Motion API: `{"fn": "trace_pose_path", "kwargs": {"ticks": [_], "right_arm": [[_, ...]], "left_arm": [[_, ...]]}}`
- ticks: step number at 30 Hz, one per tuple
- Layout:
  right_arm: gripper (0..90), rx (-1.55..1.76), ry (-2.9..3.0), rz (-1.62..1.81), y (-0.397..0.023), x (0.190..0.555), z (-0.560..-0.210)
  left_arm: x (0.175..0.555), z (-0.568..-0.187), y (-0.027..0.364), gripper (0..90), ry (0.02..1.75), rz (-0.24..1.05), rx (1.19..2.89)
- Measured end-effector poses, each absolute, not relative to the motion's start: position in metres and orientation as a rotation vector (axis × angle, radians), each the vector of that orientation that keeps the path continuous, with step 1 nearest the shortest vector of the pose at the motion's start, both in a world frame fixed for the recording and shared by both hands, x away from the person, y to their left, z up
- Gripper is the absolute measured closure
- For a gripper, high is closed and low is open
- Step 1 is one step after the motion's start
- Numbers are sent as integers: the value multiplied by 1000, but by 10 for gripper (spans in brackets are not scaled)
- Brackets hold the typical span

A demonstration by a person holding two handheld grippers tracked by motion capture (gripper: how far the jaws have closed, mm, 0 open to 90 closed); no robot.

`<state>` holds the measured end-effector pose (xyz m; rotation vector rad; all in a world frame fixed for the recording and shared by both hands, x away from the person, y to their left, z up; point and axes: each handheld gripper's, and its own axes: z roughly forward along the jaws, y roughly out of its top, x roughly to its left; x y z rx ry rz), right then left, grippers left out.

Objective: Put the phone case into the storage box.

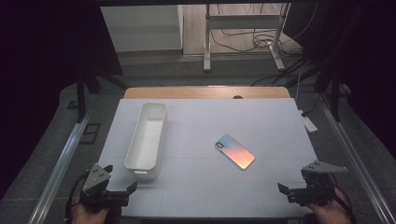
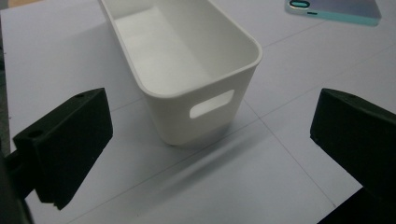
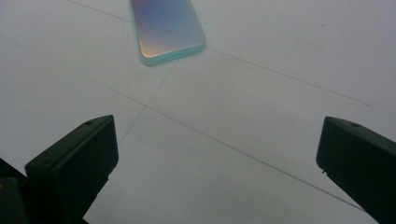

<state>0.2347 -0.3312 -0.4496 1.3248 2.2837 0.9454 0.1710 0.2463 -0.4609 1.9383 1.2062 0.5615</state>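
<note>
We see bare desk (image 1: pixel 261 186) along the near edge; only the white bin (image 1: pixel 147 140) blocks the near-left corner.

On your worktop (image 1: pixel 205 186): one long bin (image 1: pixel 147 140) on the left half, lying lengthwise away from you, nothing in it. One phone (image 1: pixel 235 151) to the right of the bin, well apart from it, flat on the worktop and turned at a slant. Your left gripper (image 1: pixel 122 190) sits at the near left corner, just before the bin's near end. Your right gripper (image 1: pixel 288 190) sits at the near right corner, the phone ahead of it and to its left.
</note>
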Motion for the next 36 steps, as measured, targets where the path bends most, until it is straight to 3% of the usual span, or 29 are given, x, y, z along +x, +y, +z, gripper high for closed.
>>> {"fn": "trace_pose_path", "kwargs": {"ticks": [36], "right_arm": [[0,1299,2292,956,-330,236,-449]], "left_arm": [[172,-461,251,7,1204,511,1923]]}}
